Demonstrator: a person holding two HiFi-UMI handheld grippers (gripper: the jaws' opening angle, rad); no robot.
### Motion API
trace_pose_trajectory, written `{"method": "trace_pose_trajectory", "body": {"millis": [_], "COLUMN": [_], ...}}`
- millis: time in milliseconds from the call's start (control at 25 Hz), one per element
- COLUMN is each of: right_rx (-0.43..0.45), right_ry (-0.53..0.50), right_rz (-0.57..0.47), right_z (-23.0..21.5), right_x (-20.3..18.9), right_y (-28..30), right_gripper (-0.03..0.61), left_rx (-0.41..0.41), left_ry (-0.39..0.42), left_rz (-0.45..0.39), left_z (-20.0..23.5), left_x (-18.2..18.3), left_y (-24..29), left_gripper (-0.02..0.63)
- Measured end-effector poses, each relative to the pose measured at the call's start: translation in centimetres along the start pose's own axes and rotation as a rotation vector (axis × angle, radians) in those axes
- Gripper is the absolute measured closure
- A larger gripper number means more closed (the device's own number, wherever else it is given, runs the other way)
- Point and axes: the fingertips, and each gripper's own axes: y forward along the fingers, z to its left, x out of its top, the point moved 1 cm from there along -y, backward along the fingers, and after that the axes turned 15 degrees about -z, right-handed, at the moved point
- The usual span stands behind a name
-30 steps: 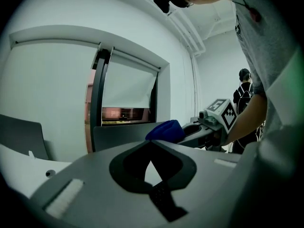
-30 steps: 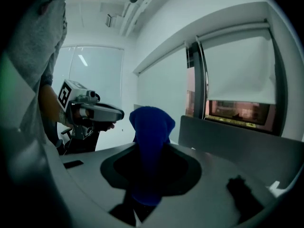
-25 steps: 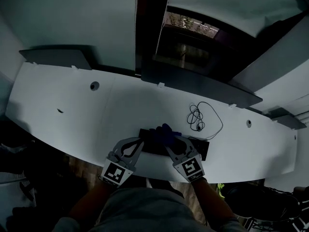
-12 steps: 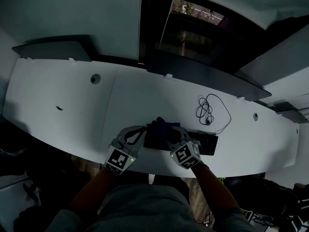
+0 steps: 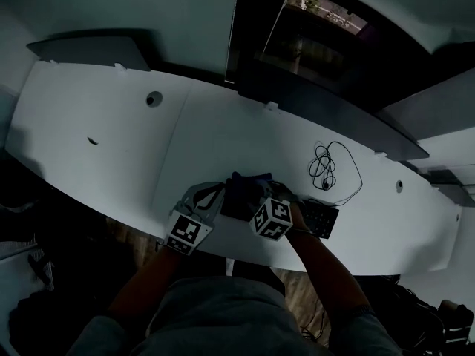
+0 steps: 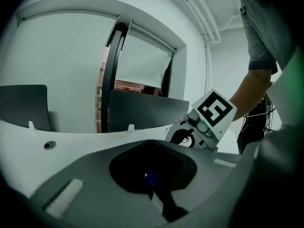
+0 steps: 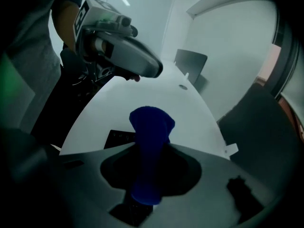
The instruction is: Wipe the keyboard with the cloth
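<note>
Pinching blue cloth [image 7: 149, 127] between right gripper [image 7: 152, 148] jaws, bunched and standing up past them; holding it over left part of keyboard [image 5: 320, 219], near front edge of white desk [image 5: 111, 147]; resting left gripper [image 6: 152, 144] just beside cloth, jaws pressed together, blue fleck showing in hollow behind them; leaving coiled cable [image 5: 330, 165] near keyboard's far side.

Table [image 5: 111, 147] with keyboard [image 5: 320, 218] near front edge, cloth [image 5: 245, 188] over its left end, cable [image 5: 330, 165] behind its right end

A white desk [image 5: 111, 124] bears a black keyboard [image 5: 324, 219] and coiled cable [image 5: 323, 166].
</note>
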Motion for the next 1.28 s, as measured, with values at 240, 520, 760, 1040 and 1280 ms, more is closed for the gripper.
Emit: {"method": "trace_pose_trajectory", "body": {"millis": [240, 520, 760, 1040, 1280], "right_rx": [0.054, 0.09, 0.093, 0.081, 0.064], "right_ry": [-0.087, -0.13, -0.125, -0.105, -0.084], "right_rz": [0.062, 0.113, 0.121, 0.148, 0.154], "right_z": [0.5, 0.7, 1.1, 1.5, 1.5], "right_x": [-0.3, -1.3, -2.0, -4.0, -5.3], "right_y": [3.0, 5.2, 4.5, 2.8, 1.0], "right_gripper": [0.46, 0.46, 0.46, 0.46, 0.46], "left_rx": [0.044, 0.047, 0.032, -0.003, -0.027], "left_ry": [0.002, -0.038, -0.046, -0.034, -0.031], "left_rz": [0.053, 0.107, 0.116, 0.12, 0.126], "left_z": [0.4, 0.5, -0.5, -2.2, -3.8], "left_x": [-2.9, -5.4, -5.7, -5.4, -5.4], "left_y": [0.2, 0.0, 0.8, 2.0, 3.1], "left_gripper": [0.606, 0.606, 0.606, 0.606, 0.606]}}
